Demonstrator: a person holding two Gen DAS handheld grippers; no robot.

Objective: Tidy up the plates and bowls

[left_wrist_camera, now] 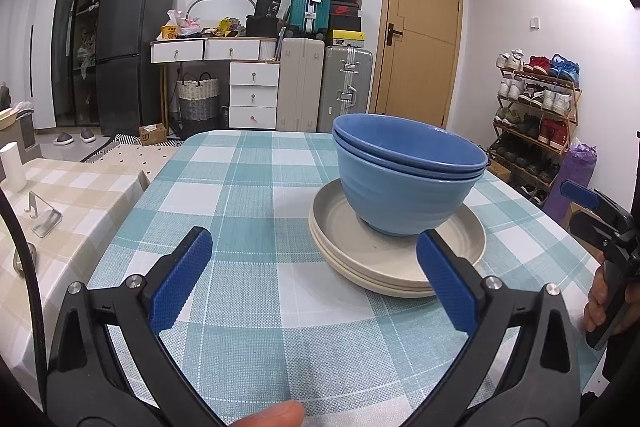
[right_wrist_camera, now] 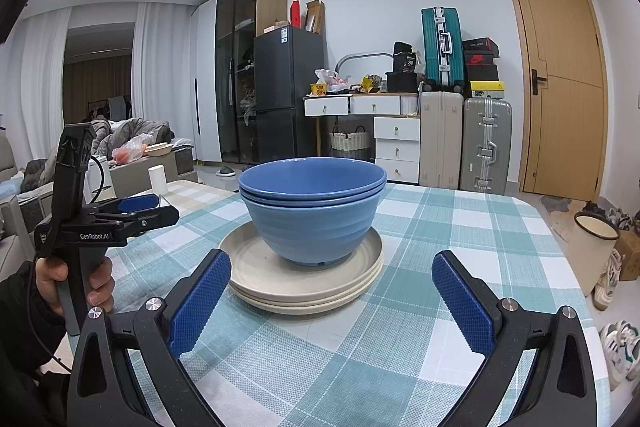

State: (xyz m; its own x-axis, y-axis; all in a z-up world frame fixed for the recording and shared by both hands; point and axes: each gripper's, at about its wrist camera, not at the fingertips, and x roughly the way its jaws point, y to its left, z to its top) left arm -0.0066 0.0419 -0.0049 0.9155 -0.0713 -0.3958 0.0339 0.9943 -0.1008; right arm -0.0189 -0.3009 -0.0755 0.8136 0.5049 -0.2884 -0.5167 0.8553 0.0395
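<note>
Blue bowls (right_wrist_camera: pixel 312 211): nested on the cream plates (right_wrist_camera: pixel 300 283), ahead of both.
Left hand-held gripper (left_wrist_camera: pixel 314 283): released, empty.
Right hand-held gripper (right_wrist_camera: pixel 332 303): released, empty.
Risk: a nudge could slide the stack across the desk (right_wrist_camera: pixel 460 227).

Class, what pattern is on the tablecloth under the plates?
Teal and white checks on the tablecloth, clearest in the right wrist view.

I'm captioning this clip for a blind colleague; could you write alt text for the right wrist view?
Nested blue bowls sit on a stack of beige plates on a teal checked tablecloth, just beyond the open, empty right claw. At left a hand holds the left claw, also open and empty, beside the stack; suitcases, a fridge and a wooden door stand behind.
</note>
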